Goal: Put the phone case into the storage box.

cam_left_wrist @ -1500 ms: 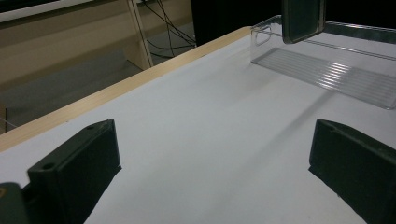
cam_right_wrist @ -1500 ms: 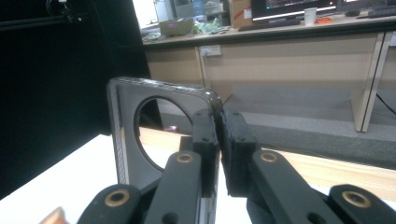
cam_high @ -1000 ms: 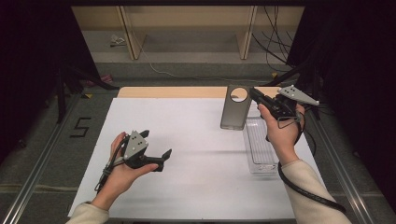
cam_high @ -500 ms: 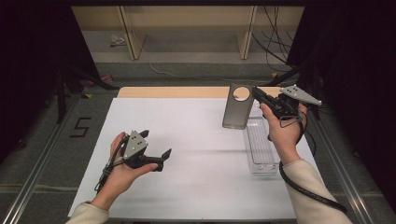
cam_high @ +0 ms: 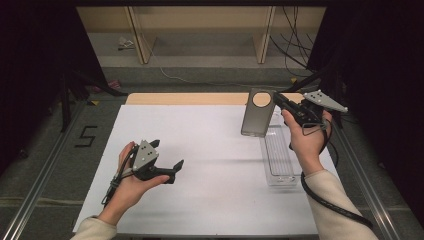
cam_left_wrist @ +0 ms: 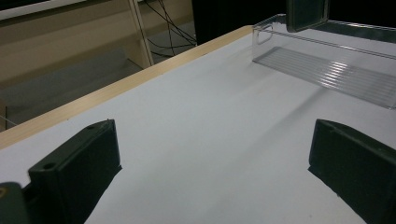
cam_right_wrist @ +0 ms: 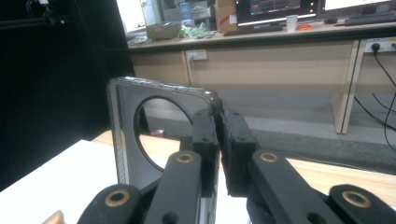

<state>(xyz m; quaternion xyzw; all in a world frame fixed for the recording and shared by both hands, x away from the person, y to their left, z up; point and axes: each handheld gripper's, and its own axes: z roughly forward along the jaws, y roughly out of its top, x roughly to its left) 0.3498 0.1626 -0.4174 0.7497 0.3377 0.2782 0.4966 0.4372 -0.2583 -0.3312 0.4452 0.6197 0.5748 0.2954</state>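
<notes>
My right claw (cam_high: 278,100) grips phone case (cam_high: 257,114) by its edge, upright above clear tray (cam_high: 280,160); left claw (cam_high: 172,170) wide, w/ nothing in it.

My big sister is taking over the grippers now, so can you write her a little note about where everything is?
Right gripper: shut on the edge of the grey phone case, holding it upright in the air above the far end of the clear tray.
Left gripper: open, nothing between its jaws, low over the white table at the left.
Done: the case is picked up.
Left, most likely: lower the case into the tray and let go. The left gripper is free to steady the tray.
</notes>
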